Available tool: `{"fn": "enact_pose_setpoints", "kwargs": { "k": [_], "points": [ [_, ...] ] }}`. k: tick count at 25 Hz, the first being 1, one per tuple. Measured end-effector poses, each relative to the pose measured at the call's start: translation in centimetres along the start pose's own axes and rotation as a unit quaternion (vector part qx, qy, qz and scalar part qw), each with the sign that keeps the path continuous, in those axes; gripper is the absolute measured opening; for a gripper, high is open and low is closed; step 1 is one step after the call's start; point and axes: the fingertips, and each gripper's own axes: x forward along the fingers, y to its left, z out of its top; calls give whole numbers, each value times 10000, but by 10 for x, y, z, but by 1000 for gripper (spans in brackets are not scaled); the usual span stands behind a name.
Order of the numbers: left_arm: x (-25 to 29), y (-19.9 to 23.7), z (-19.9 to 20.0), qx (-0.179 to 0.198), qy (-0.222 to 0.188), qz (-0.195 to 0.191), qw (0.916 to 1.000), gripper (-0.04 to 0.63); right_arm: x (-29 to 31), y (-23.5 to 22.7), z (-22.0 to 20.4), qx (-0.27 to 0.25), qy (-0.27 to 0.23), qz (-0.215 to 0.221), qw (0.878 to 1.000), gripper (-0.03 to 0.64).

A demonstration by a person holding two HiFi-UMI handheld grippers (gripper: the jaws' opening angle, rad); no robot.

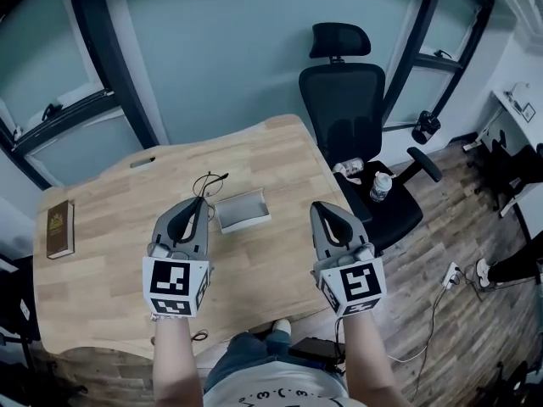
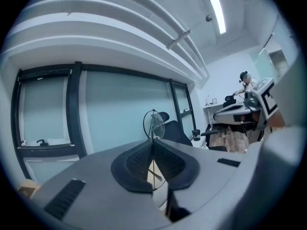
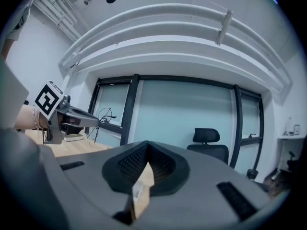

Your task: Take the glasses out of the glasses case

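My left gripper [image 1: 202, 202] is held up above the wooden table [image 1: 127, 261], shut on thin round wire-rimmed glasses [image 1: 209, 180] that stick out past its tips. In the left gripper view the glasses [image 2: 154, 123] rise from the closed jaw tips [image 2: 152, 142]. The open light-coloured glasses case [image 1: 243, 211] lies on the table just right of that gripper, with nothing visible in it. My right gripper [image 1: 323, 206] hovers to the right of the case, shut and empty. From the right gripper view its jaws [image 3: 146, 146] meet, and the left gripper [image 3: 60, 116] with the glasses [image 3: 103, 114] shows at left.
A brown book [image 1: 59, 228] lies near the table's left edge. A black office chair [image 1: 348, 100] stands beyond the table's right corner with two bottles [image 1: 380, 186] on its seat. Dark window frames run behind the table. The person's knees show below the near edge.
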Motion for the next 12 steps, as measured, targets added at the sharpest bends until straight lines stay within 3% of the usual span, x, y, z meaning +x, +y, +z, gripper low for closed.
{"fn": "enact_pose_setpoints", "kwargs": {
  "k": [12],
  "points": [
    [-51, 52, 61, 103, -1127, 44, 9936, 21, -14, 39, 85, -402, -454, -708, 9956, 10]
  ]
}}
